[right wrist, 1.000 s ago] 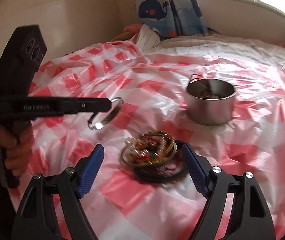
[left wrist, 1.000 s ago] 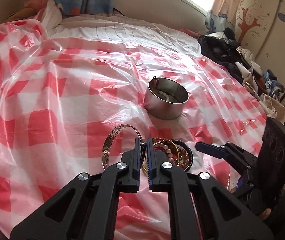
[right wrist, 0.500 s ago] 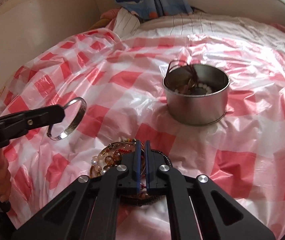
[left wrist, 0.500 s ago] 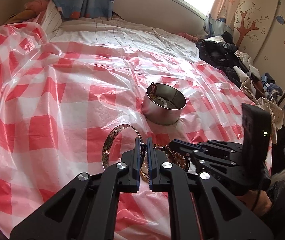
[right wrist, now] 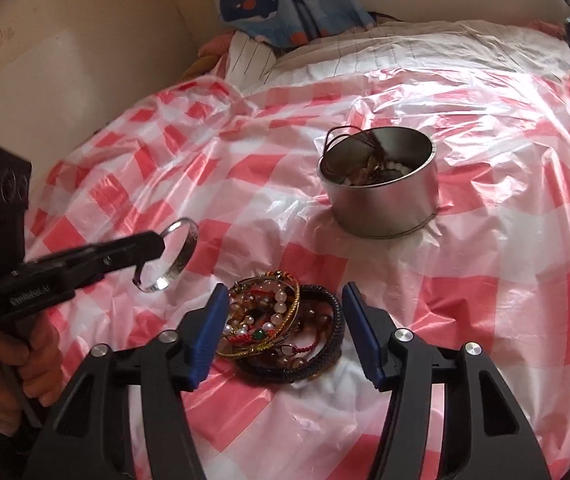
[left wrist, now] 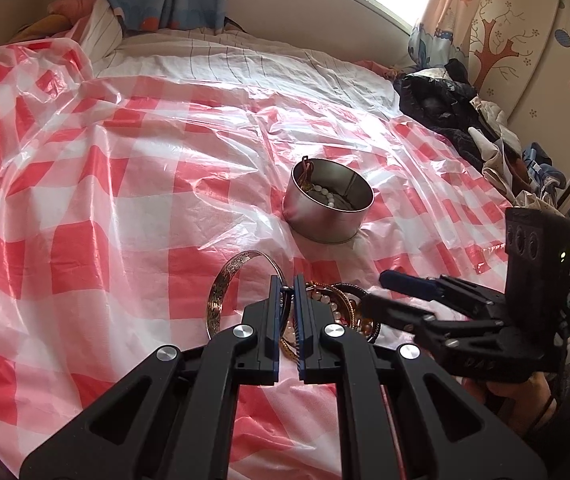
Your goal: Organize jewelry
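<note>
Near the front edge of the checked plastic sheet [right wrist: 485, 320] lies the heap of bracelets [right wrist: 285, 324], between the opening jaws of the right gripper [right wrist: 285, 316] — not pinched. The left gripper [left wrist: 288, 300] is clamped on a metal bangle [right wrist: 177, 256]. Risk: tangled strands could snag, dragging several pieces short of the steel tin [right wrist: 381, 204].

Home bedroom (whale curtain [right wrist: 285, 0]): bed [left wrist: 245, 60]
</note>
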`<action>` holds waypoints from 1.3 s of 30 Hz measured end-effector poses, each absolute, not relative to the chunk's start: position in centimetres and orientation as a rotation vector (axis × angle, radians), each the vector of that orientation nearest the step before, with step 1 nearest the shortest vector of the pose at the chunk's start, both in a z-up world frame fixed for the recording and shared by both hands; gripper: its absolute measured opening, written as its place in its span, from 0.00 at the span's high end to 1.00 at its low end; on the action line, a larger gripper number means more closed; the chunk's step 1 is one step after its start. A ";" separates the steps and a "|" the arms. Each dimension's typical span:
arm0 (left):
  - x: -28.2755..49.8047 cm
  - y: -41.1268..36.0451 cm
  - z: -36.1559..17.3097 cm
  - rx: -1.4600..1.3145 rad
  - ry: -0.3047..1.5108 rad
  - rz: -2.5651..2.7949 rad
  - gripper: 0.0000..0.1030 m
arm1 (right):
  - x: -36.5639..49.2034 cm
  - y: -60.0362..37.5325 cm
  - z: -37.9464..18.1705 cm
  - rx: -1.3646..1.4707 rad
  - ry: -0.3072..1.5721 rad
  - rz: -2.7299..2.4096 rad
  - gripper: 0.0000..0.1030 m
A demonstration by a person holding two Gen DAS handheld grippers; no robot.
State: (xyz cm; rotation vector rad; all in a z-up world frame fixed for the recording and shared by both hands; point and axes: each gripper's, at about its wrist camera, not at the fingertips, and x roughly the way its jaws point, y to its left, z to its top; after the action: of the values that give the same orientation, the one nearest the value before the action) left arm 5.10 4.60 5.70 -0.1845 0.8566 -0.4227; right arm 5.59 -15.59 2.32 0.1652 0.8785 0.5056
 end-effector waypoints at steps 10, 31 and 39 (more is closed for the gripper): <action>5.1 4.4 5.8 -0.174 0.851 -0.422 0.95 | 6.1 -13.8 0.9 0.036 0.887 0.451 0.95; 5.1 4.0 5.5 -0.170 0.864 -0.433 0.95 | 3.4 -24.4 1.8 0.327 0.893 0.414 0.96; 5.1 3.9 5.5 -0.170 0.867 -0.436 0.95 | 2.5 -25.2 3.1 0.347 0.865 0.472 0.96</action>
State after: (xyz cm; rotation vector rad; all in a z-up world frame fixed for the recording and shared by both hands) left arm 5.10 3.89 5.47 -0.1698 0.8665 -0.4355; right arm 2.48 -25.20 3.07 0.3469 0.8646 0.4720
